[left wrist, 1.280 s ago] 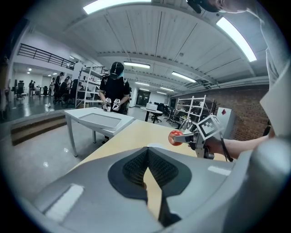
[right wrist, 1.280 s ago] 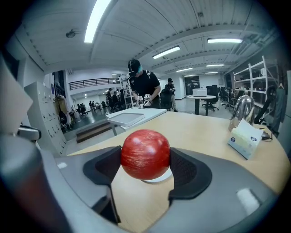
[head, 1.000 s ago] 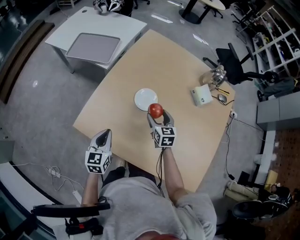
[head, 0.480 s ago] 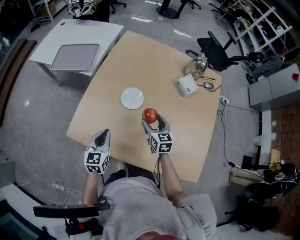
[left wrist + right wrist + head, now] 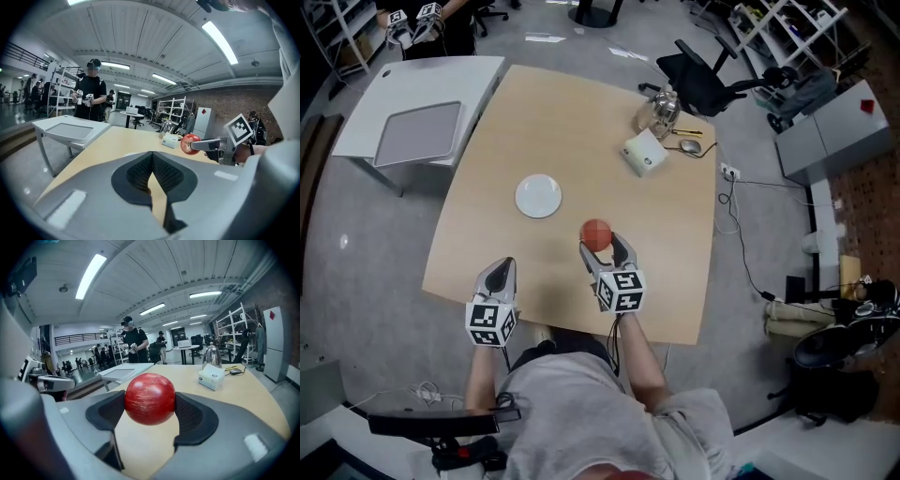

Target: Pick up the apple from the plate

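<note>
**A:** Where is the apple (image 5: 596, 234) now?

**B:** Off the plate (image 5: 538, 197). It sits between the jaws of the right gripper (image 5: 601, 248), near the plate on the side toward the person and a little to its right. The plate itself is bare.

**A:** Is the hold sound?

**B:** The right gripper view says so. The two dark pads (image 5: 105, 416) press on the apple from either side, about at its widest part, and it fills the gap between them. Nothing else touches it.

**A:** Is it lifted, or only resting on the table (image 5: 581, 122)?

**B:** Lifted, I judge. In the left gripper view the apple hangs at the end of the right gripper, with the tabletop showing lower down behind it.

**A:** And the left gripper (image 5: 499, 274)?

**B:** Its jaws are together with nothing between them. It is held out of the way at the table edge nearest the person, well apart from the plate on that same near side, to the left.

**A:** So how much of the job remains?

**B:** Very little, as I read it. The pick-up looks done, with the apple gripped, raised and clear of the plate. All that is left is to keep the grip steady. The white box (image 5: 644, 153) stands well beyond the plate to the right and plays no part.
</note>
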The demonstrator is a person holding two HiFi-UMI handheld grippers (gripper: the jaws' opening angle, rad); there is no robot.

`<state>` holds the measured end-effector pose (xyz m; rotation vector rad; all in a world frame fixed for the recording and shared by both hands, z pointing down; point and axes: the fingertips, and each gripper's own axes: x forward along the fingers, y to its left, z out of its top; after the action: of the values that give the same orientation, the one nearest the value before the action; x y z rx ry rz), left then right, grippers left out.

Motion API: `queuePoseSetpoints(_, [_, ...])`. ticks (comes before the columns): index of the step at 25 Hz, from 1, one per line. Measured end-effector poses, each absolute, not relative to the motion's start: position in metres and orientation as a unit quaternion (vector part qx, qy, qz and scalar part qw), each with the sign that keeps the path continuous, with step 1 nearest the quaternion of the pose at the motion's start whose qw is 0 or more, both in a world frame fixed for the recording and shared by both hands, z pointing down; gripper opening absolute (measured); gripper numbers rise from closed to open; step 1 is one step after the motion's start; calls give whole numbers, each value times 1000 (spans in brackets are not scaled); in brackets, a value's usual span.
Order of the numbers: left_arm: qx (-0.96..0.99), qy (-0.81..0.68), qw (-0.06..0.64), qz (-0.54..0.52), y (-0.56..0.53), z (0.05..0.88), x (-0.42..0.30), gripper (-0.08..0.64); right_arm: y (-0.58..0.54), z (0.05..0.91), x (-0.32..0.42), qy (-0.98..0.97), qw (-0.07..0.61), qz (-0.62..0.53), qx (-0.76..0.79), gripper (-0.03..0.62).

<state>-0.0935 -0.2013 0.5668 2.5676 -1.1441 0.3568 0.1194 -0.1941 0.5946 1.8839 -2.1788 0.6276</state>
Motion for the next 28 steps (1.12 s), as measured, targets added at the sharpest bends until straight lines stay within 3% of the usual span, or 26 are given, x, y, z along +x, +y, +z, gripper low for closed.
queuePoseSetpoints(28, [934,-282,140,171,-181,580,-5,20,-83,641,209,-616,50,286,732,339])
